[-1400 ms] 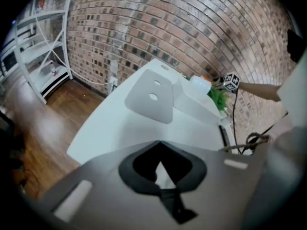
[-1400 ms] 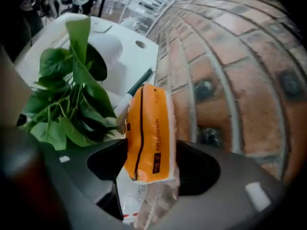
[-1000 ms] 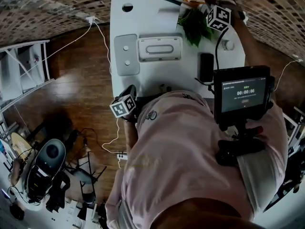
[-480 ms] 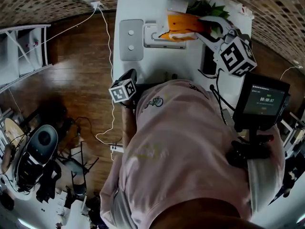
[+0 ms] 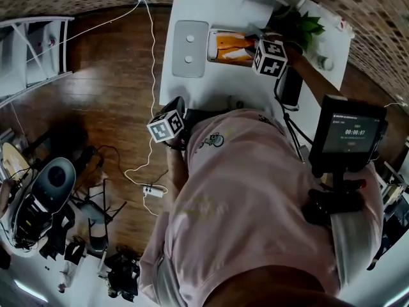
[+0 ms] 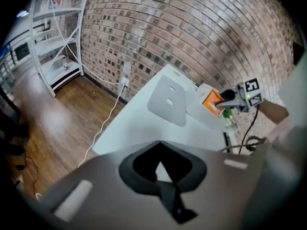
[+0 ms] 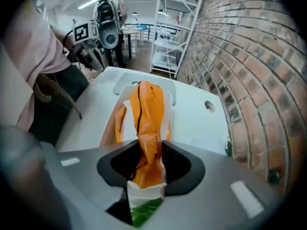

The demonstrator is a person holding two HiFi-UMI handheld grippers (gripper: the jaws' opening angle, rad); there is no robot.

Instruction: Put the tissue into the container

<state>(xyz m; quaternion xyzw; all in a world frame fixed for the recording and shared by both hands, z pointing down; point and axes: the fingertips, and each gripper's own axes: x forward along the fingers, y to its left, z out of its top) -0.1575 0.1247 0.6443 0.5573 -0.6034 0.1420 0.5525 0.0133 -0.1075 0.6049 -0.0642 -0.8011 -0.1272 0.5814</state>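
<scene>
The tissue is an orange plastic pack (image 7: 145, 119). My right gripper (image 7: 148, 164) is shut on its near end, and the rest of the pack hangs down into the white rectangular container (image 7: 169, 94). In the head view the pack (image 5: 231, 48) lies inside the container (image 5: 211, 45), with the right gripper (image 5: 250, 43) just to its right. My left gripper (image 5: 175, 106) hangs by the table's near edge, away from the container, shut on nothing. From the left gripper view the pack (image 6: 210, 101) and the right gripper (image 6: 229, 97) show far off.
A grey lid (image 5: 190, 57) with two knobs lies left of the container. A green plant (image 5: 301, 23) and a black phone (image 5: 292, 87) sit to the right. A cable (image 5: 148, 75) runs down the table's left side over the wooden floor. White shelving (image 5: 32, 50) stands at the left.
My right gripper has carried the orange pack from the back right corner by the plant leftward and down into the container. The left gripper has stayed by the table edge.
</scene>
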